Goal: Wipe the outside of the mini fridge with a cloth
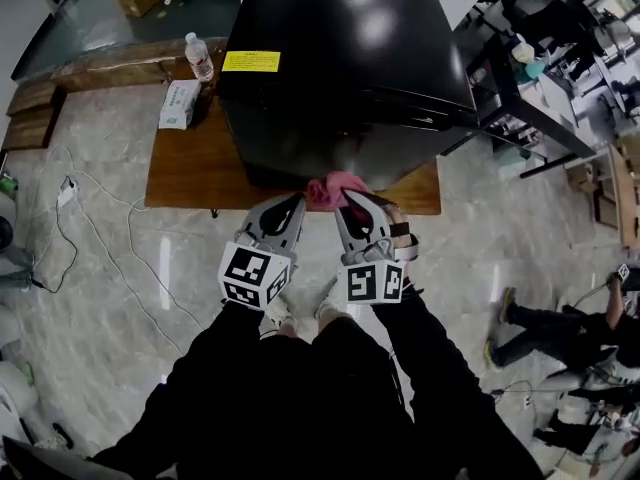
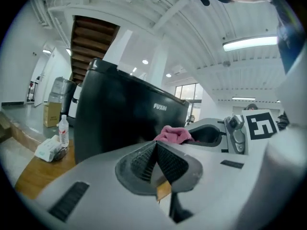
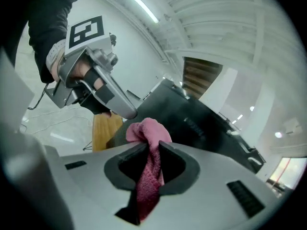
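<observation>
One black mini fridge (image 1: 340, 48) was seen, and it was the biggest thing there. It was set on one brown wooden table (image 1: 190, 163).

Two grippers were held side by side near the front of the fridge. The jaws of the left gripper (image 1: 283, 215) were pressed tight together. The jaws of the right gripper (image 1: 352, 203) were squeezed onto one pink cloth (image 1: 333, 188). The cloth was pinched in the middle, so that a bunch stuck out past the jaw tips and a tail hung down behind them. The cloth was held low down by the fridge's front, close to the table edge. Whether the fridge was touched by it could not be told. One cube with black and white squares (image 1: 247, 273) was seen on each gripper, so two were counted.

One white pack of wipes (image 1: 179, 104) was laid on the table to the left of the fridge. One clear bottle with a white cap (image 1: 199, 56) was stood just behind the pack.

One yellow label (image 1: 251, 61) was stuck on the fridge's top, but its words were too small to be read. The name FUXIN (image 2: 160, 107) was printed in pale letters high on the fridge's front.
</observation>
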